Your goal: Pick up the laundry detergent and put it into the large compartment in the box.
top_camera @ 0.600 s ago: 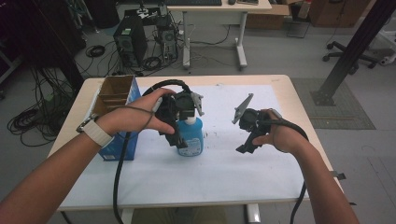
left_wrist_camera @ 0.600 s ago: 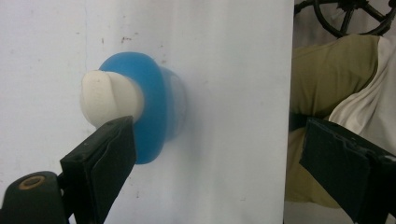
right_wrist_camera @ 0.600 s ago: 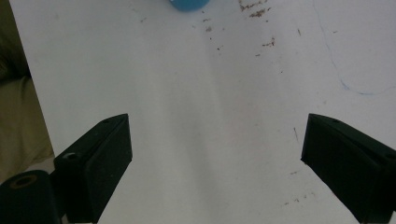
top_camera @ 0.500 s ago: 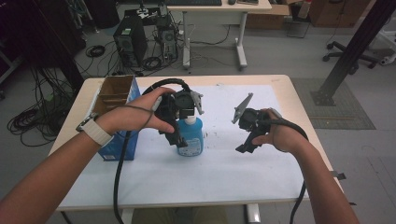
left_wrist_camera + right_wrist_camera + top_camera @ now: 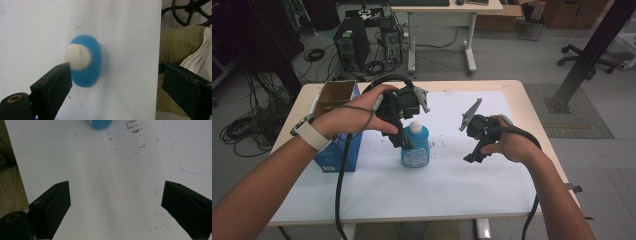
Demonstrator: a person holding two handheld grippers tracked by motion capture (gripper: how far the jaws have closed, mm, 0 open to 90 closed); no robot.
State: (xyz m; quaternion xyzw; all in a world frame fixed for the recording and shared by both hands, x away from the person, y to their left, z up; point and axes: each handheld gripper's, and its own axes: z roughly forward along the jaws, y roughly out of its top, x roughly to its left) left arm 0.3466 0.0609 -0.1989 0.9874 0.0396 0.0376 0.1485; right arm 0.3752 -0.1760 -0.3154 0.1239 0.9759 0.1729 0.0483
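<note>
Left hand-held gripper (image 5: 404, 142) barely shifted, gaping over round blue plastic bottle (image 5: 416, 147), right hand-held gripper (image 5: 472, 152) gaping

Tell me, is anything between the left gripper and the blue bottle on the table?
Nothing visible is in the way. The left gripper hangs open right above the blue bottle. In its own view the white cap sits beside one jaw with only the white table cover around it.

Left tool (image 5: 404, 142) pointing down, jaws wide; right tool (image 5: 474, 152) likewise, well apart.
</note>
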